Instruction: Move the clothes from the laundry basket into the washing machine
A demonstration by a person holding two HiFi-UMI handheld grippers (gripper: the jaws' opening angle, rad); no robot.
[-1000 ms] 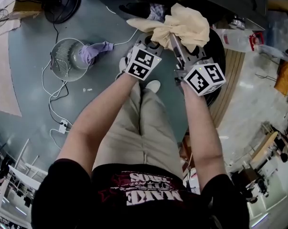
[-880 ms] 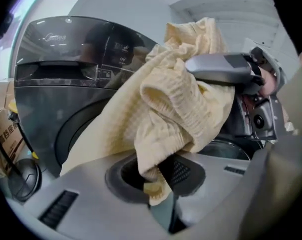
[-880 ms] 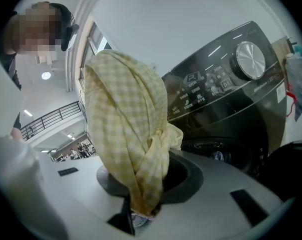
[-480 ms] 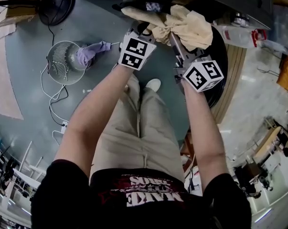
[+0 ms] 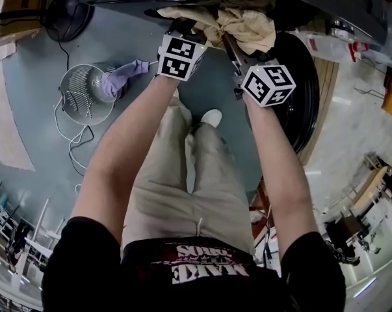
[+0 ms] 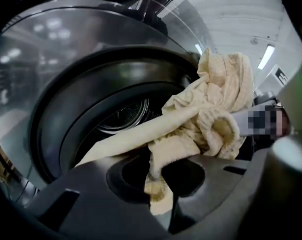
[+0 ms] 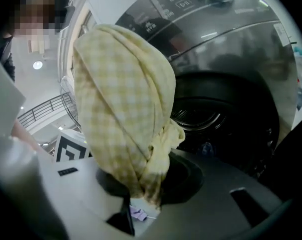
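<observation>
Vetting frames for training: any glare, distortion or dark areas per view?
Head view: heavy fisheye bending, even light. Left gripper view: black vignetted corners, ceiling-light reflections on the glossy dark grey washing machine. Right gripper view: pale yellow checked cloth bright, drum opening dark.

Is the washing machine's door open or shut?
Open. You can see straight into the shiny metal drum, with no glass in front of it.

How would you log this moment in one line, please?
left hand-held gripper: shut on cream cloth | right hand-held gripper: shut on cream cloth | cream cloth: before washing machine drum | laundry basket: holds purple garment
</observation>
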